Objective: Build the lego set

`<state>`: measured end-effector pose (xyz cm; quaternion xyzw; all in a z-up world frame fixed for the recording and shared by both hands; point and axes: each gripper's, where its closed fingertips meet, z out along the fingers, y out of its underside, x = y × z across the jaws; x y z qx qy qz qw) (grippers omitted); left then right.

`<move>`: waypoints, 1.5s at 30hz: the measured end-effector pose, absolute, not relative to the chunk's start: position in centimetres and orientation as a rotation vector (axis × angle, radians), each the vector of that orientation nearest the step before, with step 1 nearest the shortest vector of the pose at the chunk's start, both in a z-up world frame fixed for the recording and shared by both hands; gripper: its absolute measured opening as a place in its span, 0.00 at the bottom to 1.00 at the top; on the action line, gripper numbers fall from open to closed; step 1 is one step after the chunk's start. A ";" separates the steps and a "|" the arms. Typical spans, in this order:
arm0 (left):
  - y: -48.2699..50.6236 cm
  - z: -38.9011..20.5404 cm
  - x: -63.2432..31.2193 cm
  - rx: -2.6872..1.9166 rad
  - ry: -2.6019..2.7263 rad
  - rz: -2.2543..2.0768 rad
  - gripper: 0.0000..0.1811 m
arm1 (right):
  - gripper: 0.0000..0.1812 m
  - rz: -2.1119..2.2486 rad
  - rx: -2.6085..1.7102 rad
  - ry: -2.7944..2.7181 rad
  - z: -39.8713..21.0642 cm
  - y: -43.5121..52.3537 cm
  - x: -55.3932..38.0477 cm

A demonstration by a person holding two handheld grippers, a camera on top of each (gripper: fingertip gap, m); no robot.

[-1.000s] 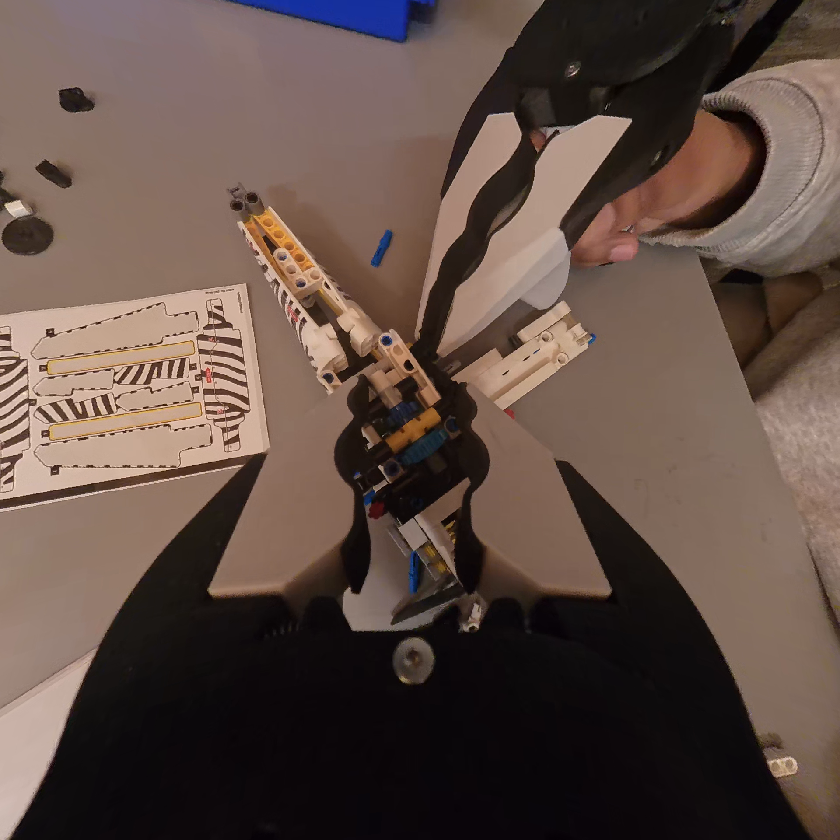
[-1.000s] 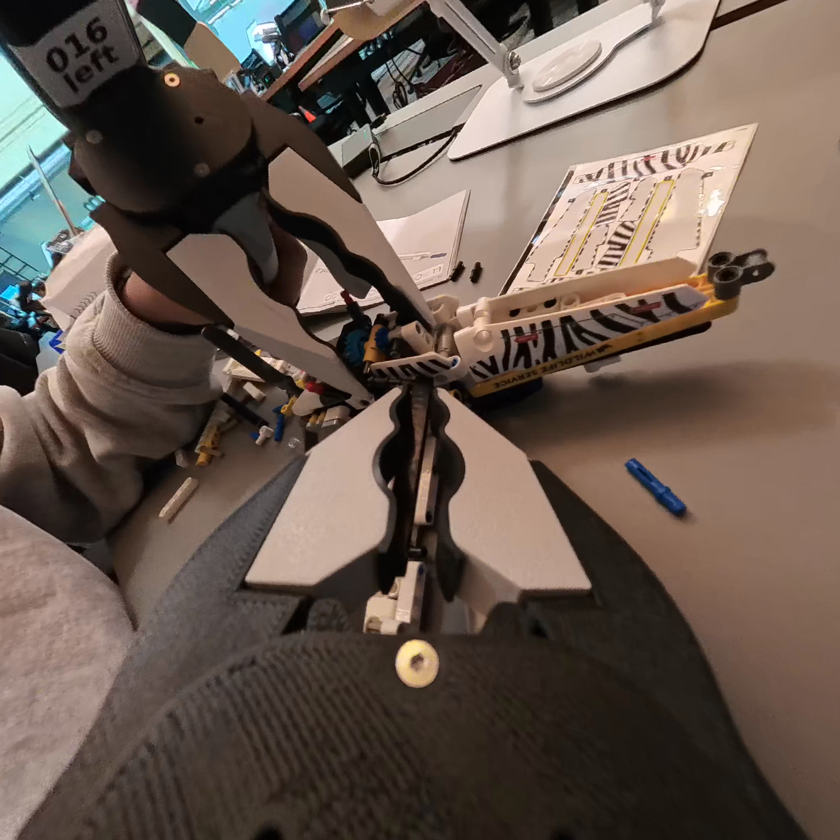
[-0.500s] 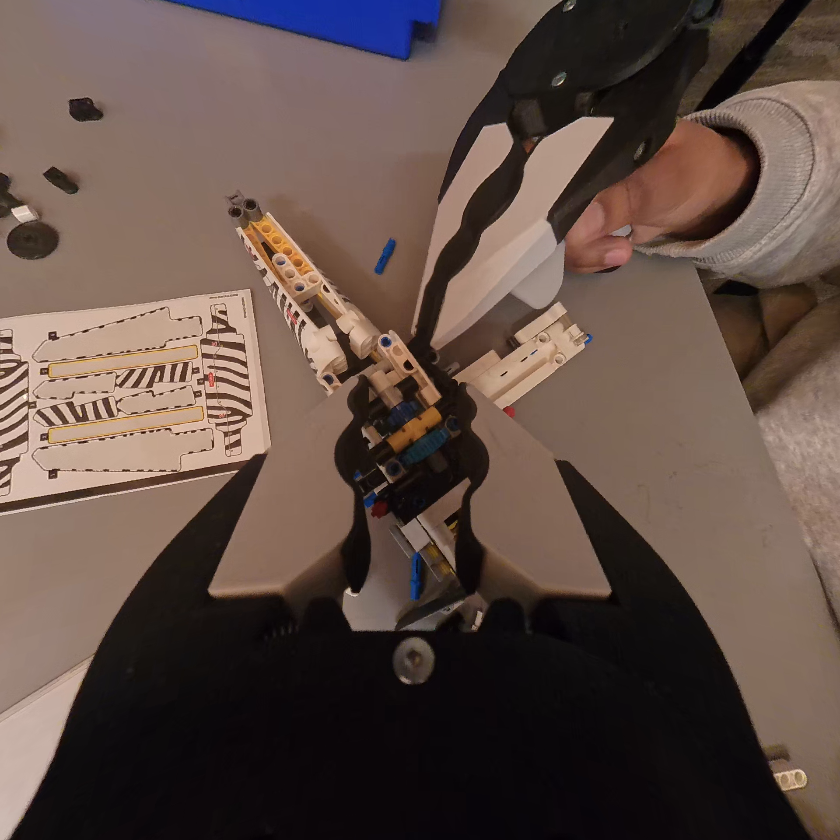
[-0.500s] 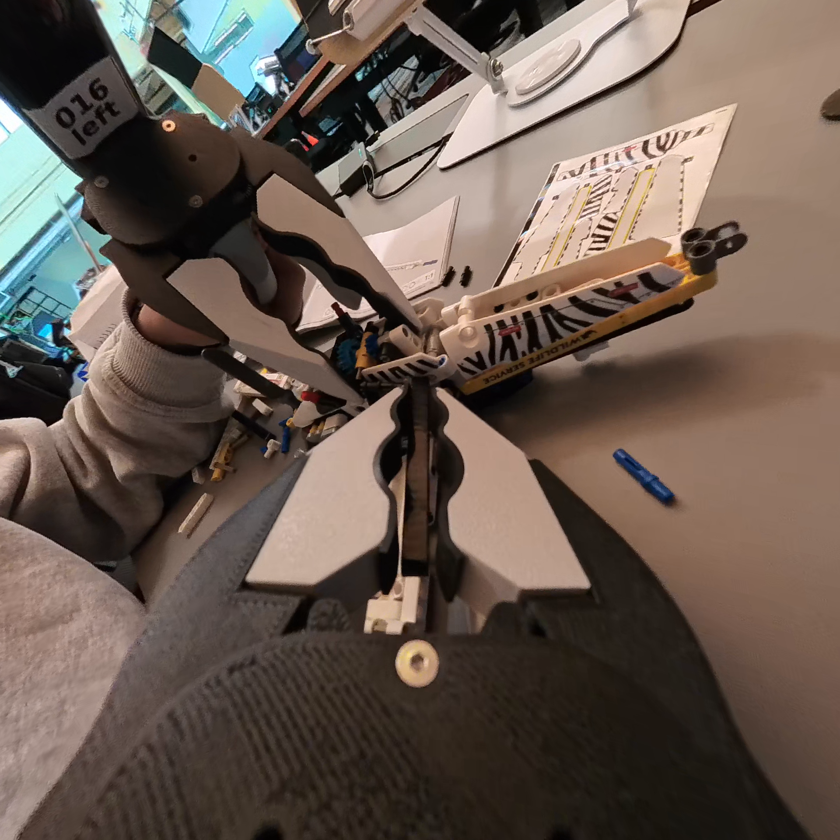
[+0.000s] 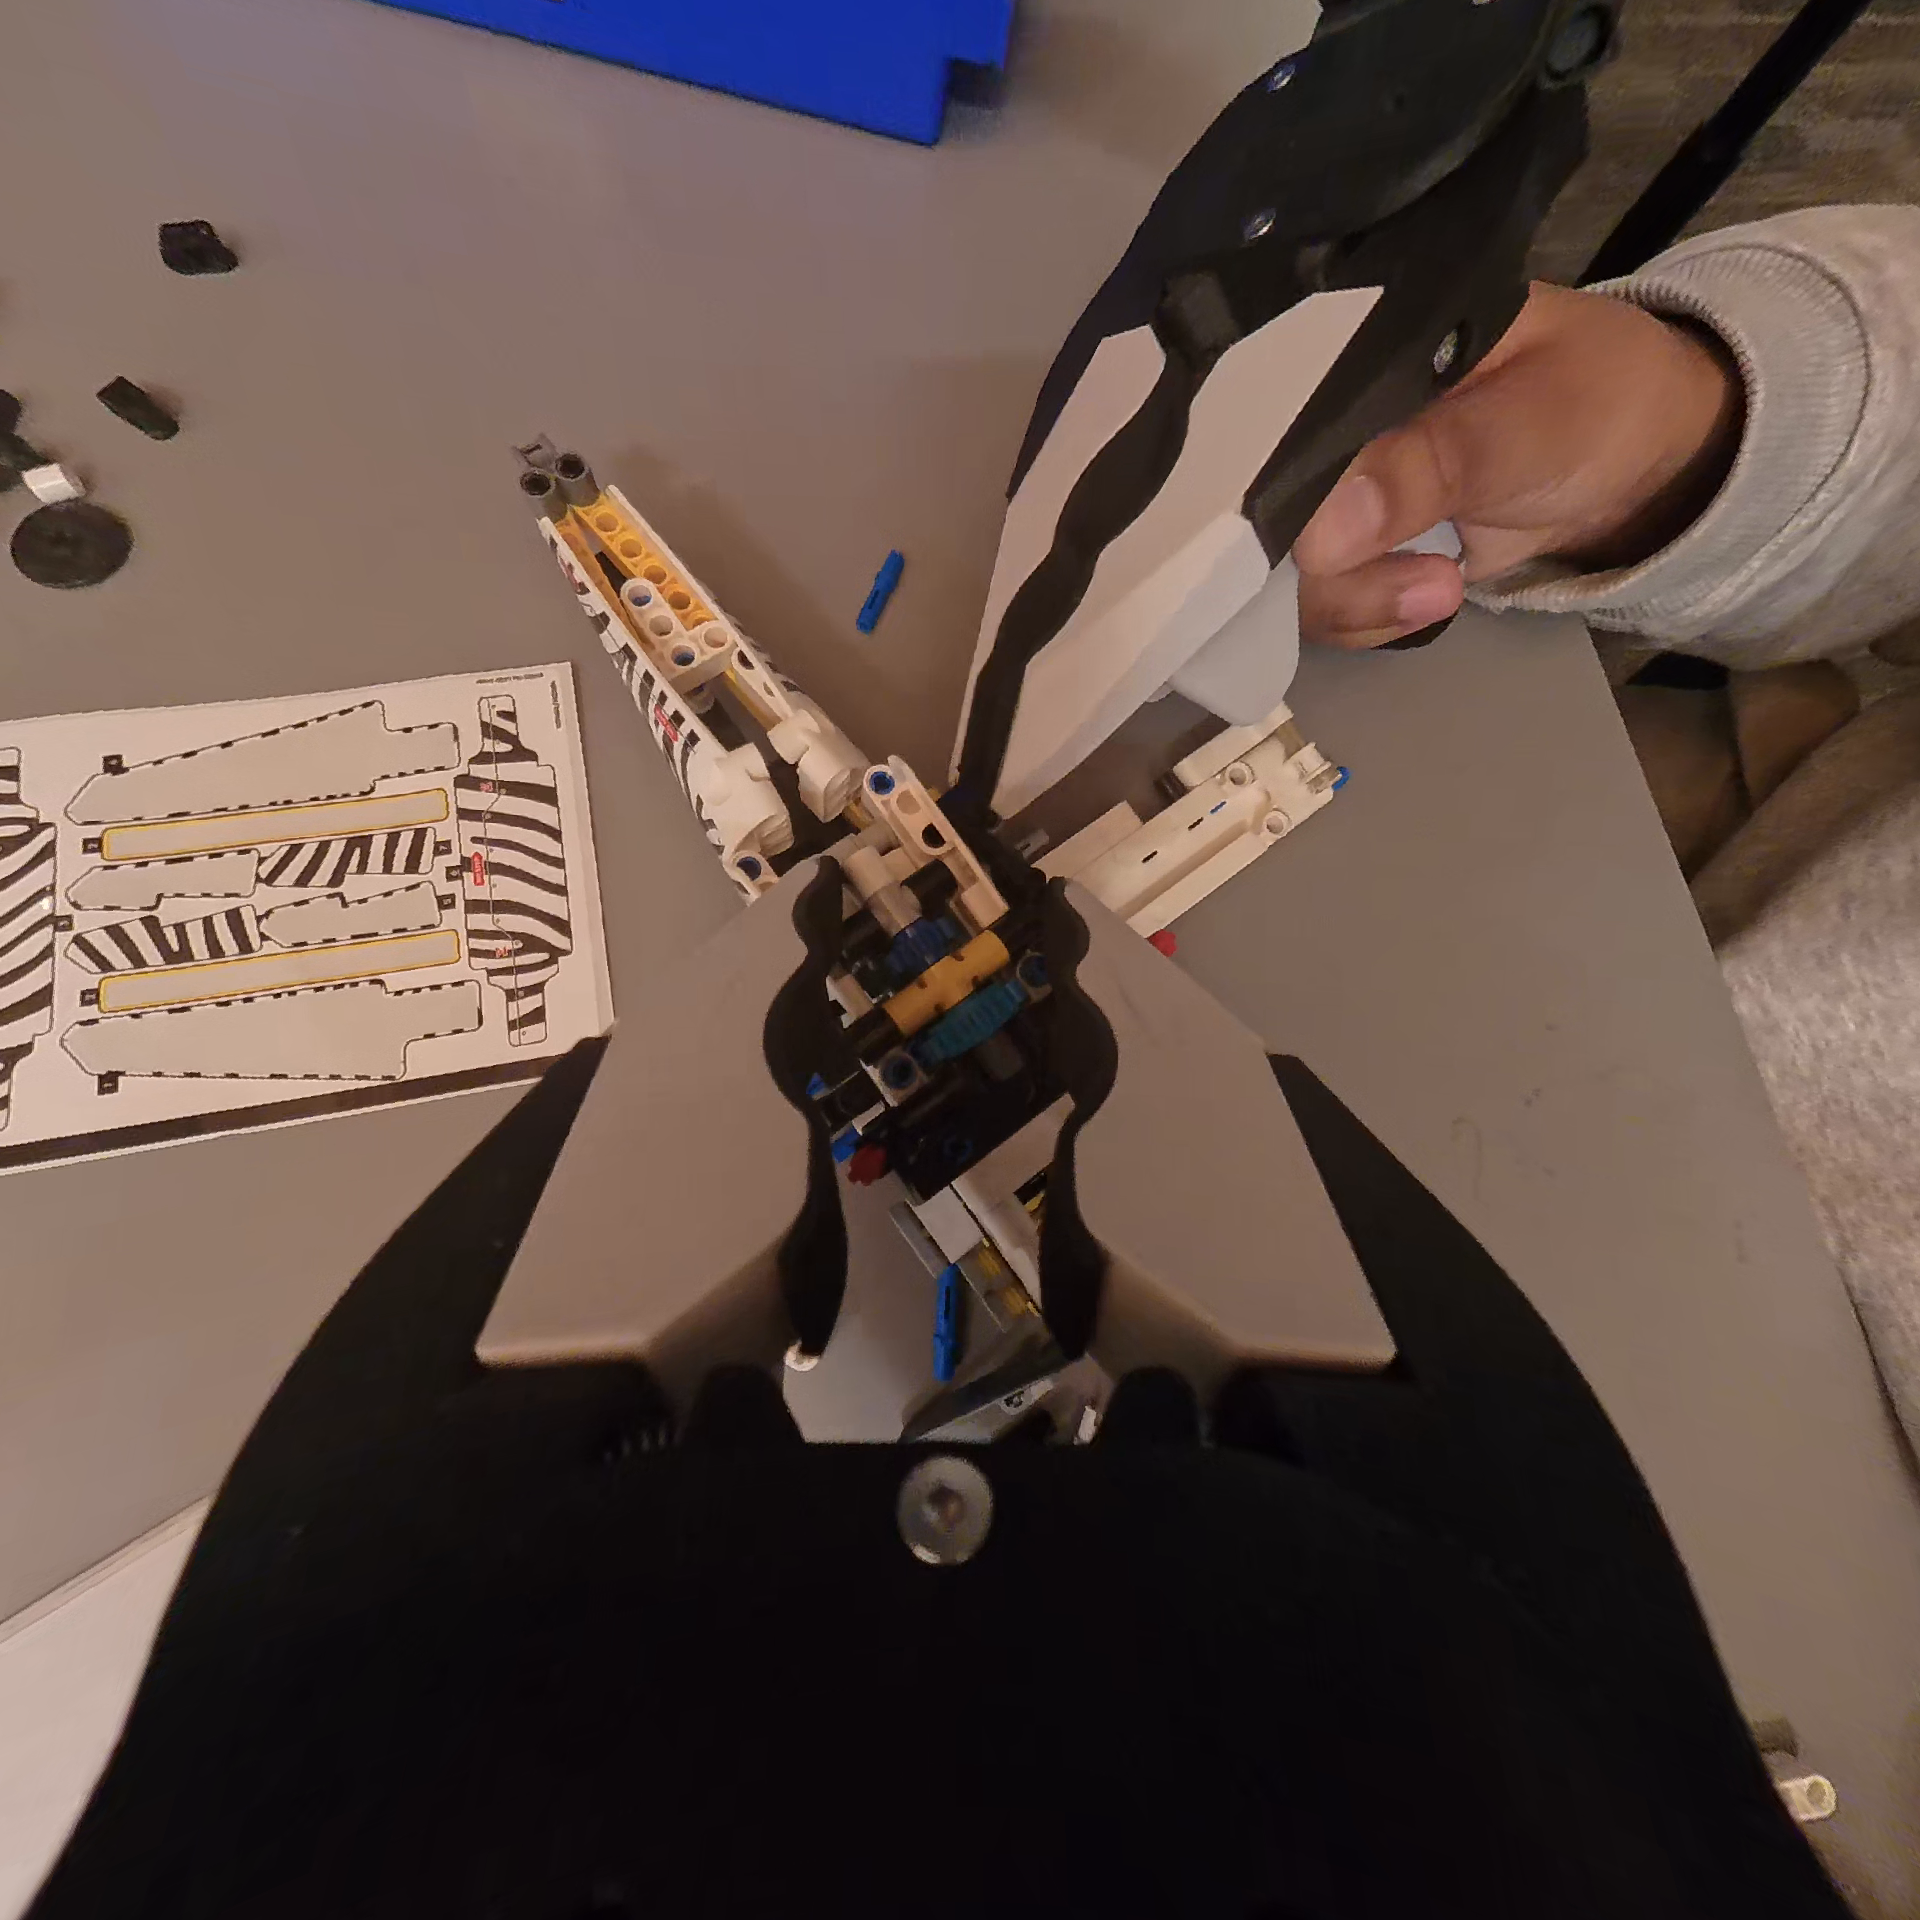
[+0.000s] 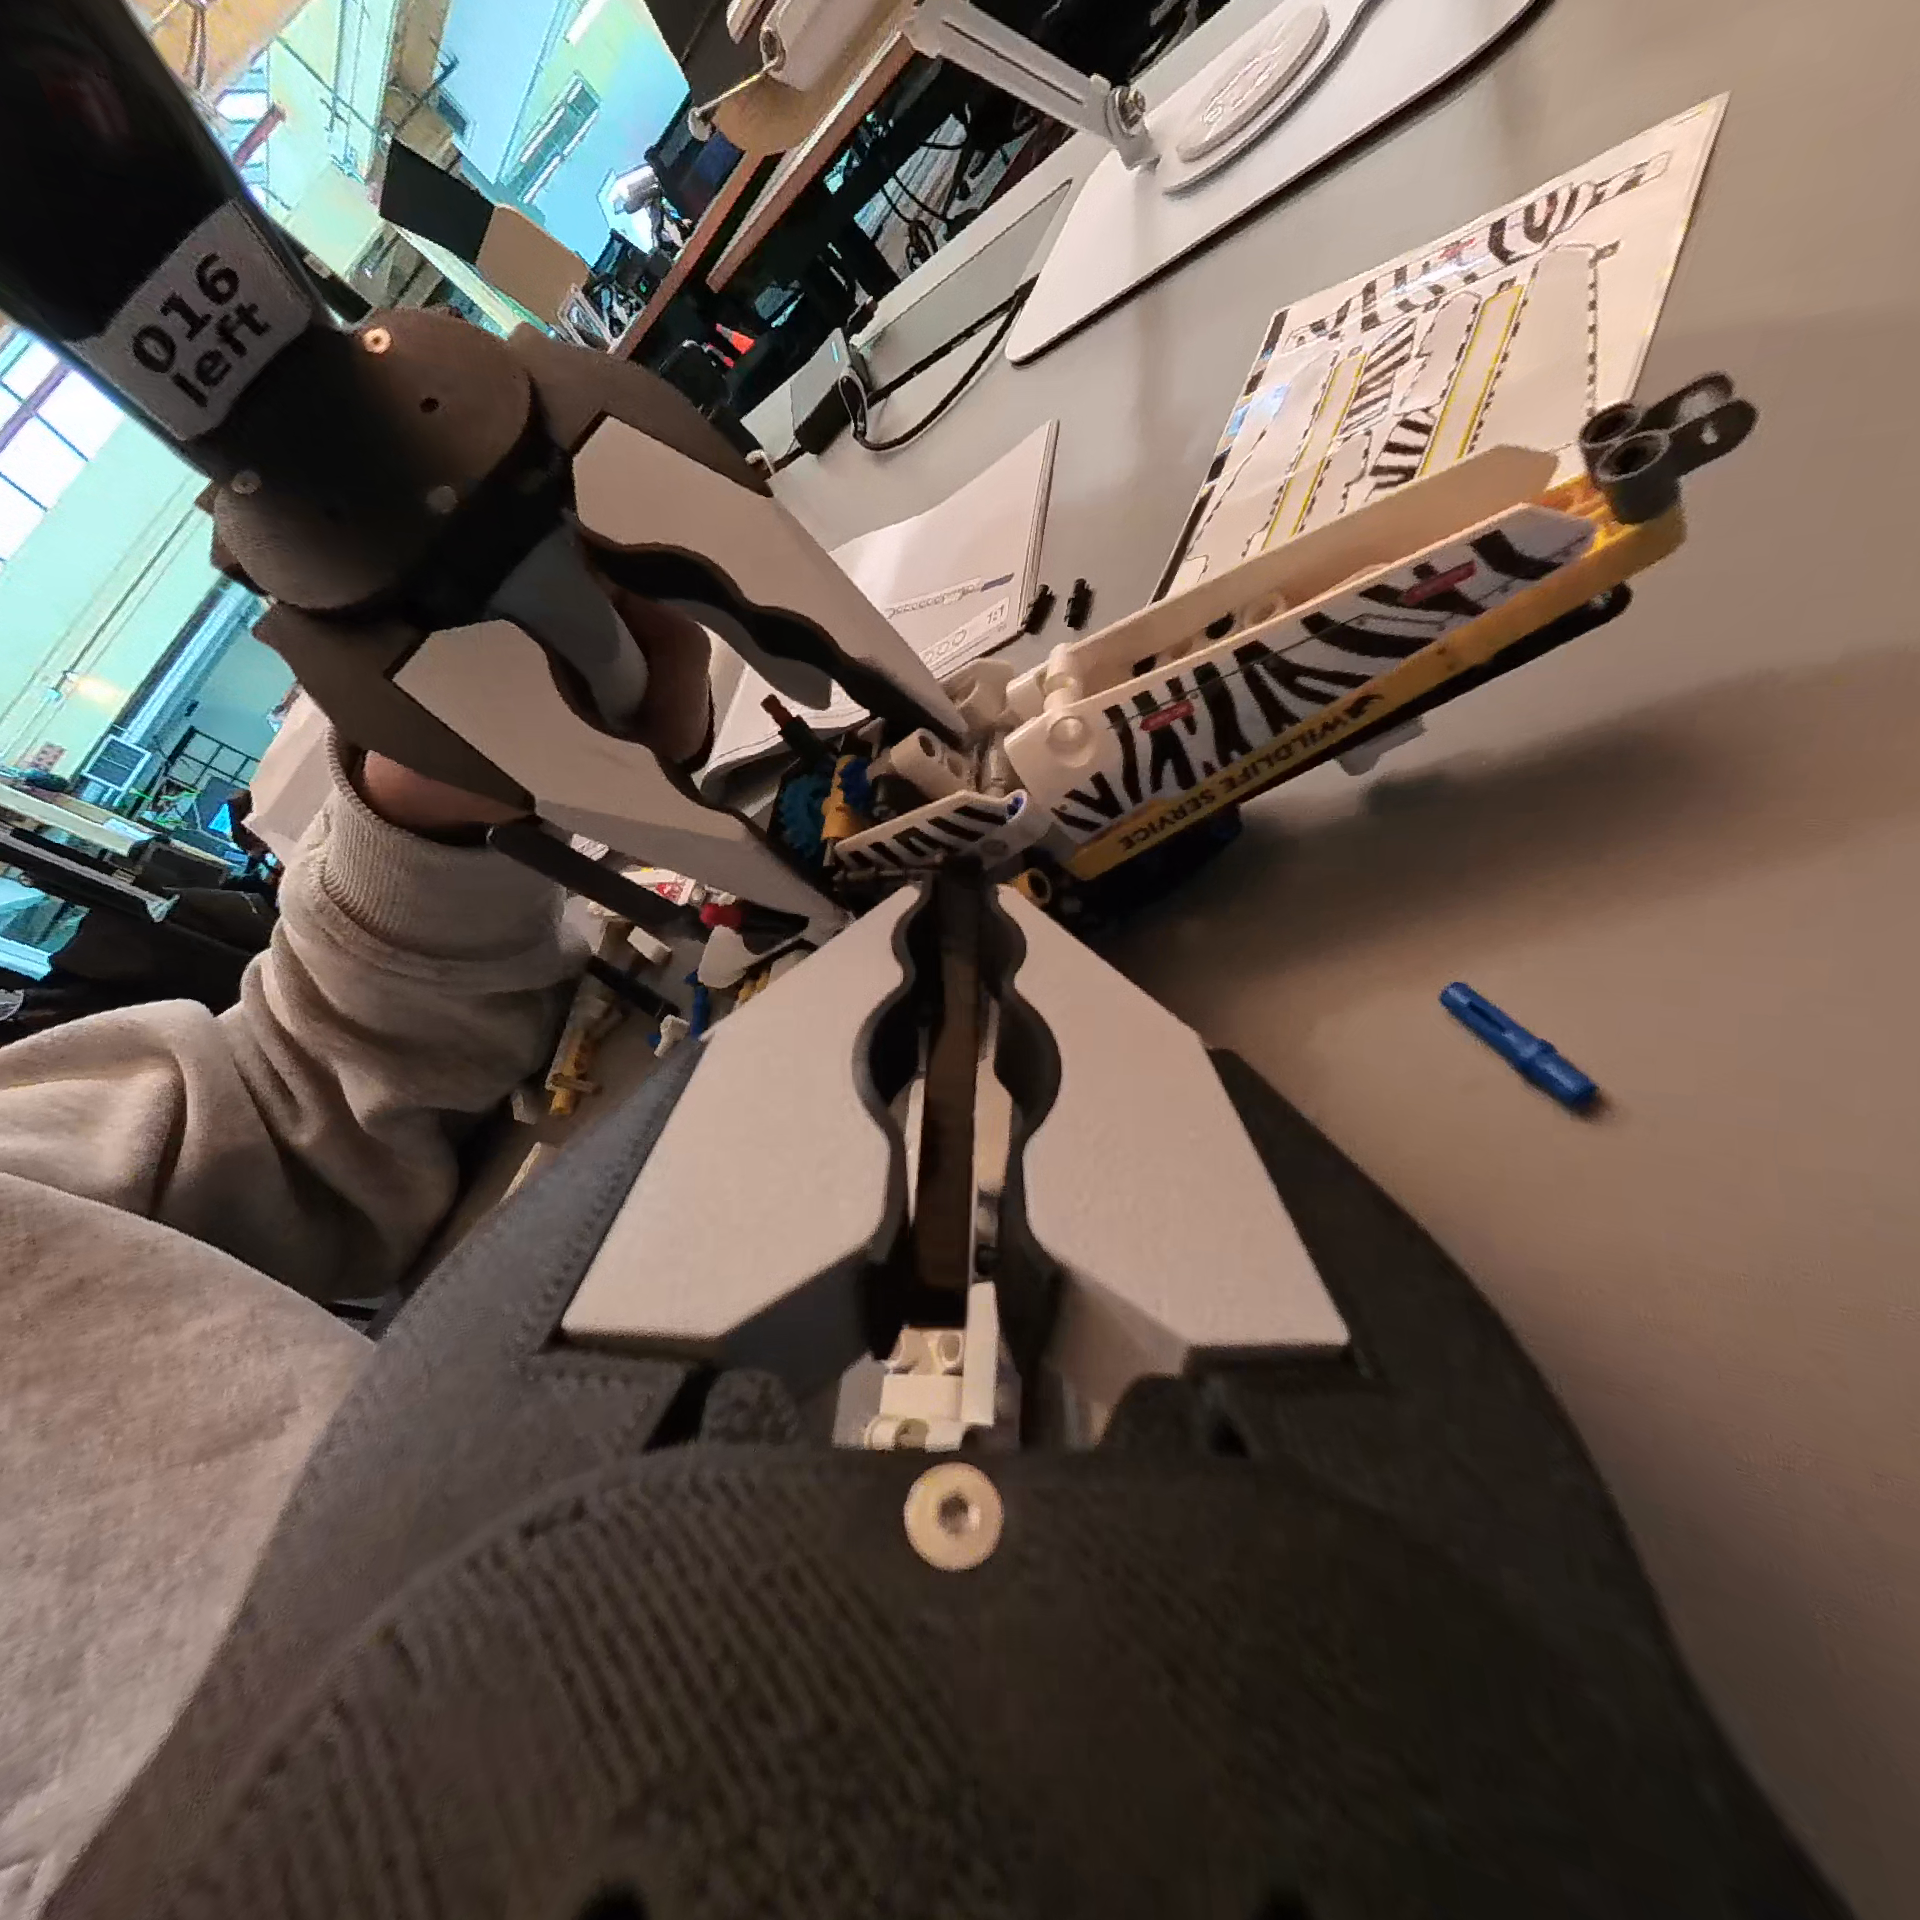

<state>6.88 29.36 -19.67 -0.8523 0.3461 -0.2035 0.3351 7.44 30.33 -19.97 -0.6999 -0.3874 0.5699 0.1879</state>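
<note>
Two grippers are seen: the left gripper (image 5: 940, 997) is clamped around the black-and-yellow geared core of one partly built zebra-striped lego model (image 5: 727, 748), and the right gripper (image 6: 961, 904) is closed narrowly on its white side beam. One blue pin (image 5: 880, 592) and one sticker sheet (image 5: 281, 904) lie apart on the grey table (image 5: 1455, 1091), whose edge is near on the right.
</note>
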 end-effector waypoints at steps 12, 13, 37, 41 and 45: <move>29.2 -19.7 7.1 -2.232 0.913 -0.506 0.20 | 0.04 1.594 -1.973 -1.127 -20.2 29.9 7.6; 29.3 -19.7 7.1 -2.234 0.910 -0.506 0.20 | 0.04 1.592 -1.972 -1.125 -20.2 30.0 7.6; 29.1 -19.7 7.2 -2.261 0.890 -0.526 0.21 | 0.04 1.548 -1.908 -1.149 -19.6 29.8 7.7; 29.0 -19.7 7.3 -2.256 0.905 -0.529 0.21 | 0.04 1.506 -1.877 -1.220 -19.7 29.6 7.7; 29.0 -19.7 7.3 -2.244 0.915 -0.546 0.21 | 0.04 1.379 -1.773 -1.357 -19.7 29.5 7.8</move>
